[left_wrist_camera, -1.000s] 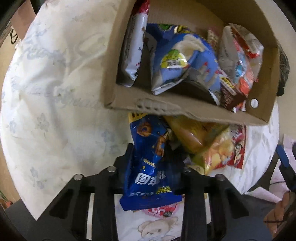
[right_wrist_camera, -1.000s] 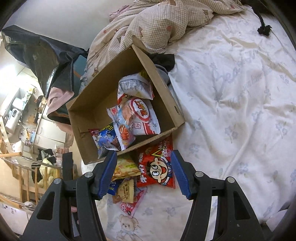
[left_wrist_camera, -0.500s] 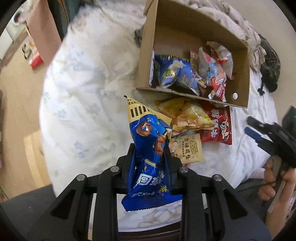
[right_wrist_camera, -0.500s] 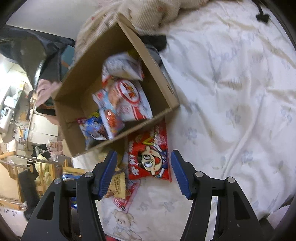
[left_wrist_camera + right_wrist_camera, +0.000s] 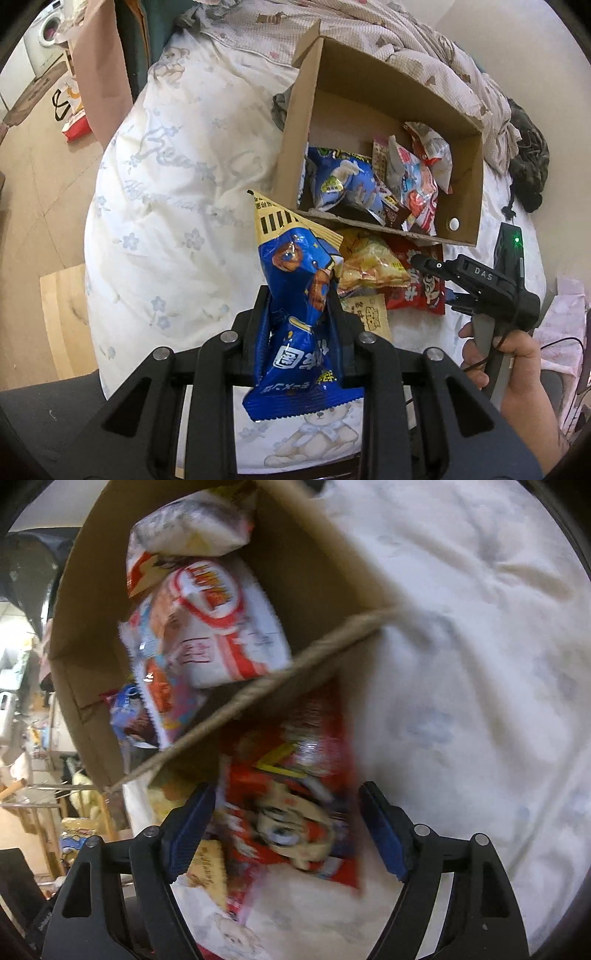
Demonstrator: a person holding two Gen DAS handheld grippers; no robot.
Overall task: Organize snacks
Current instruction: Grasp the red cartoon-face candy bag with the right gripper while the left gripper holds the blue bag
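Now we are lifting the blue packet (image 5: 299, 325) clear, clamped in our left gripper (image 5: 297, 328), while our right gripper (image 5: 286, 834) is dropping toward the red packet (image 5: 295, 805) at the cardboard box's (image 5: 465, 206) six o'clock, its jaws opening astride it, so two snacks are nearly boxed.

White floral bedsheet (image 5: 166, 206) spans left of the jaws. Checked blanket (image 5: 369, 26) lies bunched far ahead, w/ dark cloth (image 5: 528, 166) ahead-right. Washing machine (image 5: 44, 40) (partly cropped) sits far ahead-left, on wood floor (image 5: 33, 184).
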